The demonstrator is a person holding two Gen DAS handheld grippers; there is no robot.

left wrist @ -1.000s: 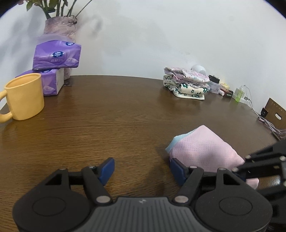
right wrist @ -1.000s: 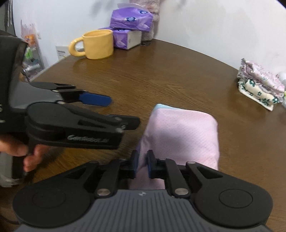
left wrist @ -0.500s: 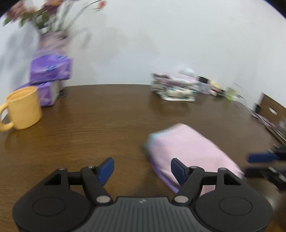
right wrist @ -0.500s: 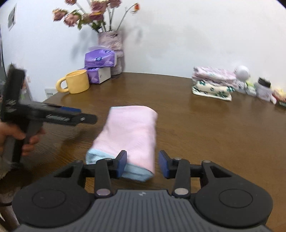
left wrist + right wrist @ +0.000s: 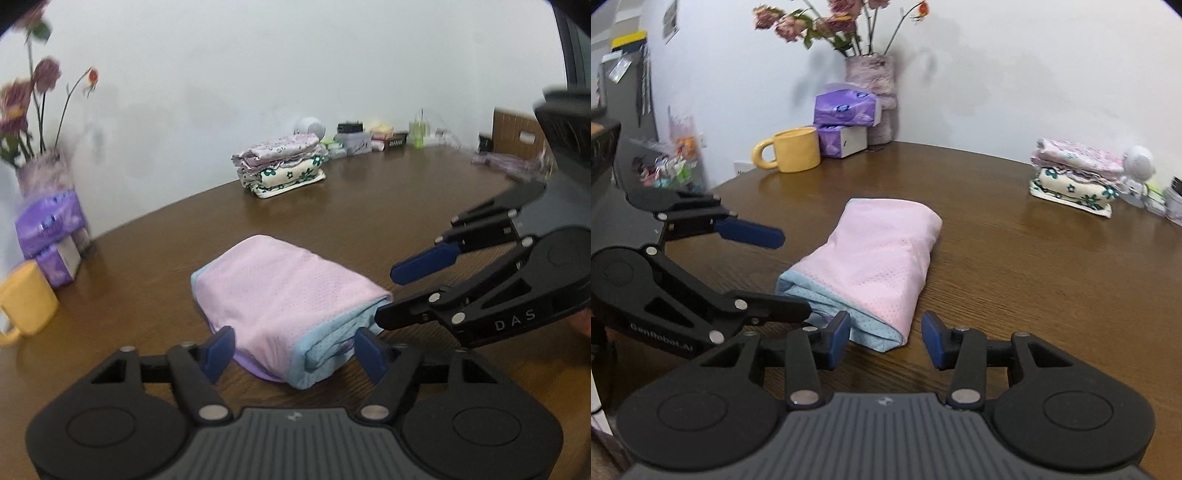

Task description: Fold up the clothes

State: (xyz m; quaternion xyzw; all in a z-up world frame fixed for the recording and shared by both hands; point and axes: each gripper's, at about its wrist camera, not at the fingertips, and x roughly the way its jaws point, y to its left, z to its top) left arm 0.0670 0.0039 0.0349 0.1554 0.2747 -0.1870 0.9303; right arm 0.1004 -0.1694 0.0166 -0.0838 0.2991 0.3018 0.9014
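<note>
Close in, left gripper [image 5: 293, 350] closing around near end of folded pink garment [image 5: 284, 295], cloth between the jaws, pads seemingly not yet pressing, though blur leaves doubt. Right gripper [image 5: 884, 338] opening, empty, straddling the blue-hemmed corner. Garment lying mid wooden table [image 5: 1015, 258], already a compact bundle. Probably the lift-and-stack step: next, firm pinch on all layers, then carry toward folded floral pile [image 5: 1075, 177] near the wall. Beyond: yellow mug [image 5: 792, 155], purple tissue packs [image 5: 846, 107].

Perforated pink mesh cloth [image 5: 280, 291] on glossy wood-grain table [image 5: 1034, 266]
</note>
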